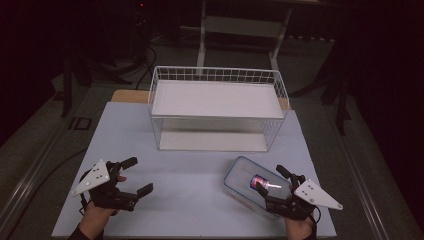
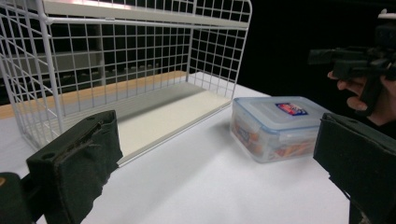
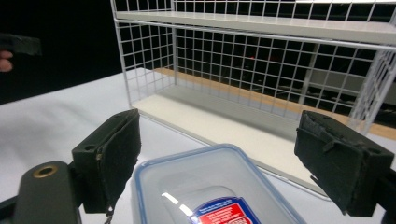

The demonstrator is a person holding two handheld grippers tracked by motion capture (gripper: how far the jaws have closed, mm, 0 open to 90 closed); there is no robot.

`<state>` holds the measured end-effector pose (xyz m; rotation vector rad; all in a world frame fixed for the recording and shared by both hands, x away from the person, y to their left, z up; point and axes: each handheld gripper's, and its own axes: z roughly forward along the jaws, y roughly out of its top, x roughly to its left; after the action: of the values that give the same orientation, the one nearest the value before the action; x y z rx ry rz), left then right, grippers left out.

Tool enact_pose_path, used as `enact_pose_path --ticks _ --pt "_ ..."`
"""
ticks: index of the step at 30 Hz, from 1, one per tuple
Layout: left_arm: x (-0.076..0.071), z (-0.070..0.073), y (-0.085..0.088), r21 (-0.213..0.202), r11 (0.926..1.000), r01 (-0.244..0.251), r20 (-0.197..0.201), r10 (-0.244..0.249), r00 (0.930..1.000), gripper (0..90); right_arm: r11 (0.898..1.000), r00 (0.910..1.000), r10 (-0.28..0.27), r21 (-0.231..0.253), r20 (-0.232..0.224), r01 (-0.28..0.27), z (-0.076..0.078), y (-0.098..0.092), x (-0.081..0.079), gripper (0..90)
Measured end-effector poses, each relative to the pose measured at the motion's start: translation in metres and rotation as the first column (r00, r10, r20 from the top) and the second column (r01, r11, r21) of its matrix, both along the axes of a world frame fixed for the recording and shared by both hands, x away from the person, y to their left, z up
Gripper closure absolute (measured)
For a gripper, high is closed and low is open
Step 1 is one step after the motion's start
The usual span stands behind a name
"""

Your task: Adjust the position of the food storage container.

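Unreadable label (image 3: 223, 213) on container lid (image 3: 196, 172)

Dim room, bright tabletop, glare on lid (image 1: 260, 183)

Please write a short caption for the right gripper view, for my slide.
Open hand-held gripper poised over a lidded plastic box, facing a white wire rack.
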<state>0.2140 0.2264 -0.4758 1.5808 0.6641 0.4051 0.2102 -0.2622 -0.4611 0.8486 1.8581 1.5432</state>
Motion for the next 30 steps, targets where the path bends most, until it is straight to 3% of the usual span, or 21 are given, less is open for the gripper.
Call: enact_pose_path --ticks 10,13,20,22,23,30 --pt "0.000 0.000 0.001 -0.018 0.9995 -0.027 0.017 0.027 0.9995 0.8 0.999 0.9989 0.044 -0.009 0.014 -0.044 0.007 0.003 -0.006 13.5" --pt "0.000 0.000 0.002 -0.035 0.9988 -0.033 0.018 0.034 0.9993 0.8 0.999 0.9985 0.053 -0.001 -0.010 -0.053 0.009 0.003 -0.003 13.3" --pt "0.001 -0.001 0.001 -0.025 0.9986 -0.046 0.012 0.046 0.9989 0.8 0.996 0.9956 0.088 -0.015 -0.032 -0.089 0.015 0.000 0.007 13.4" --pt "0.001 -0.001 0.000 -0.016 0.9988 -0.046 0.014 0.046 0.9988 0.8 0.995 0.9931 0.102 0.005 -0.057 -0.102 0.017 -0.002 0.010 12.6" --pt "0.002 -0.001 -0.001 -0.013 0.9991 -0.041 0.015 0.041 0.9990 0.8 0.995 0.9898 0.098 0.029 -0.104 -0.096 0.018 -0.004 0.015 11.5" --pt "0.001 -0.002 -0.005 0.004 0.9995 -0.030 0.015 0.030 0.9994 0.7 0.992 0.9847 0.103 0.083 -0.141 -0.092 0.022 -0.017 0.019 13.6"
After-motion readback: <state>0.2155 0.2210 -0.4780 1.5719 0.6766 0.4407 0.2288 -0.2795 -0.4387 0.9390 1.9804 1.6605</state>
